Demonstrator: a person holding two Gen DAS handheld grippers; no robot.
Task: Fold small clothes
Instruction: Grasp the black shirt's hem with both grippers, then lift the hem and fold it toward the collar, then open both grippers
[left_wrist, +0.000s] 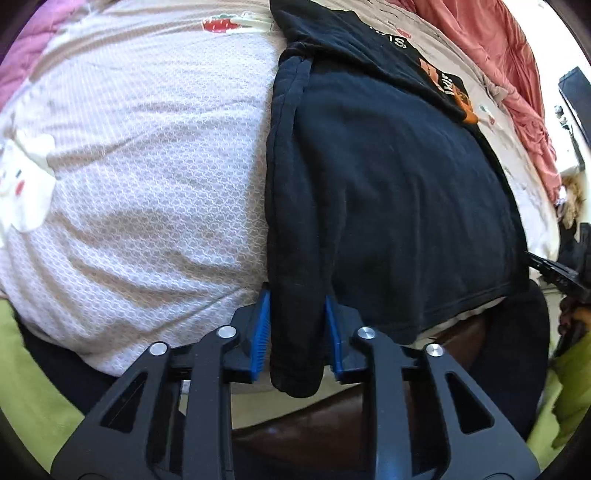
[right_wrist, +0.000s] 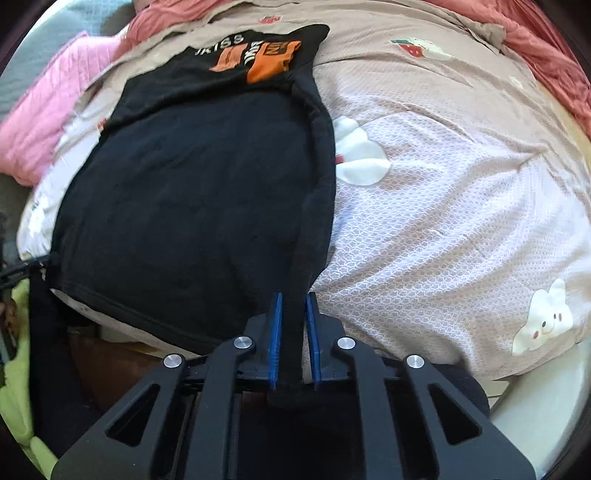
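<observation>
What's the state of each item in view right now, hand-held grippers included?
Black shirt: flat on the bed, sides folded in, orange print showing at the far end.
Left hand-held gripper: shut on the shirt's near left corner.
Right hand-held gripper: shut on the shirt's near right corner.
Bedsheet: spread under the shirt, lightly wrinkled.
Pink blanket: bunched at the bed's edge.
Red blanket: crumpled at the far side.

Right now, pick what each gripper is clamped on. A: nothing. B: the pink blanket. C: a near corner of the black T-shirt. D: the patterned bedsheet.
C: the left gripper and right gripper each pinch a near corner of the black T-shirt between blue pads.
</observation>
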